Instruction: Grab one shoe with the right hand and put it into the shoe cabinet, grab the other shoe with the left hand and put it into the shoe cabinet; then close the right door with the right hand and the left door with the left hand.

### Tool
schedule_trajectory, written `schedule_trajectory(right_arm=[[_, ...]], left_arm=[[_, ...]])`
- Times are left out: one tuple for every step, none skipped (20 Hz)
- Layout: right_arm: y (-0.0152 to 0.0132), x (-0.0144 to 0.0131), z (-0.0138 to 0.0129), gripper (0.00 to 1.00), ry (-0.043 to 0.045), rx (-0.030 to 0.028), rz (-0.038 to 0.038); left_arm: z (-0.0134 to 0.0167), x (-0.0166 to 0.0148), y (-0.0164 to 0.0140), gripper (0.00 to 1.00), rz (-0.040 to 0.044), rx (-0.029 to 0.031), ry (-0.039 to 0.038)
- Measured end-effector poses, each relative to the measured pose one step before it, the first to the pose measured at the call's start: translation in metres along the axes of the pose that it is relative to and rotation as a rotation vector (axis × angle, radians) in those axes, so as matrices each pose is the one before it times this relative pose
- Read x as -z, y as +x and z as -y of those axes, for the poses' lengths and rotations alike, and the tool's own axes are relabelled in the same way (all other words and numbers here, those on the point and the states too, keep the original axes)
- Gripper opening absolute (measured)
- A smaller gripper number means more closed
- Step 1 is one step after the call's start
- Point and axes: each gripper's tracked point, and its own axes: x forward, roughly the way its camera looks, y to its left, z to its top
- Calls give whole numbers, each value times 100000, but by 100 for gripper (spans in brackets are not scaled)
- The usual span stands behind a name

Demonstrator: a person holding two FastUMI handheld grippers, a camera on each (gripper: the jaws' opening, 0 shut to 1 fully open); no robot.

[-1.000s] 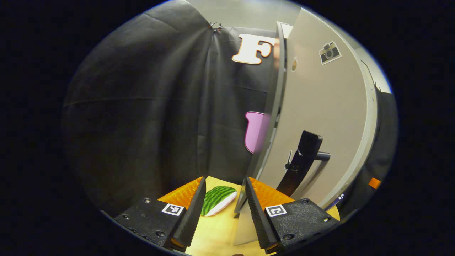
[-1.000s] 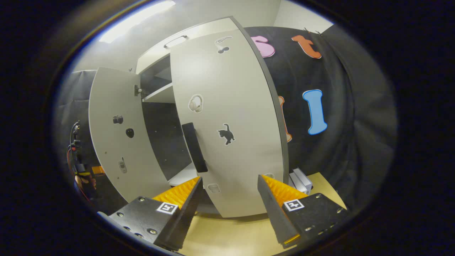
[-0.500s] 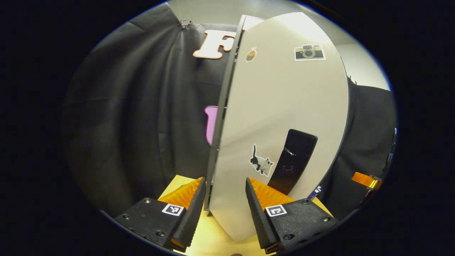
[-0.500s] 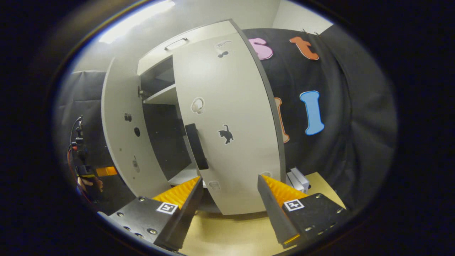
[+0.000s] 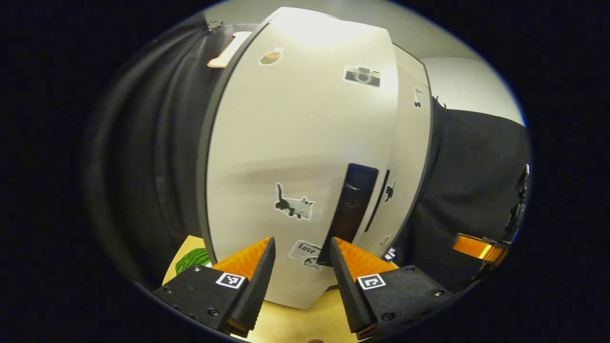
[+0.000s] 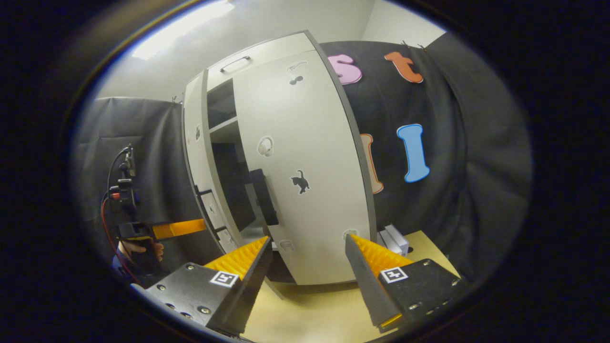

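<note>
Left gripper view: left gripper point(image 5: 299, 267) at bottom, jaws wide, holding nothing. Left door point(image 5: 295, 157) in middle, nearly shut. Right door point(image 6: 305, 171) ajar. Could bump doors together.

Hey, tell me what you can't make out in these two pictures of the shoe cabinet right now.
- The shoes: the right gripper view sees into the shoe cabinet through a dark slot; the right door covers the rest.
- Whether the left tongs touch the left door: the left gripper view cannot settle contact.
- The small sticker wording: too small.
- The green striped object: the left door hides most of it.
</note>
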Motion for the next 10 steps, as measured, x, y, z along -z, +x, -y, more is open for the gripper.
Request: schedule_trajectory(right_arm=[[-202,-135,64,93,-95,172,376],[-159,-135,-9,87,44,150,333],[-241,-39,51,87,-46,72,46],[-84,-11,92,93,6,255,-58],[-146,-49,73,93,153,-34,-62],[-53,56,-44,93,215,-86,-128],[-93,7,11,93,103,-39,-211],[-109,-54,4,93,-27,-59,-54],[-50,-52,24,93,-93,107,176],[-192,-40,-122,93,-186,-62,127]], left_arm=[[414,-339,416,71,943,1004,1433],[394,-180,90,71,609,860,-412],[265,20,-124,71,-463,598,-678],[290,-174,130,71,204,633,-739],[412,-215,58,71,395,1000,-905],[331,-194,-4,71,299,886,-743],[322,-7,-26,71,-50,655,-384],[307,49,-165,71,-174,90,-66],[464,49,-93,71,-139,570,14],[447,114,-154,71,-296,744,9]])
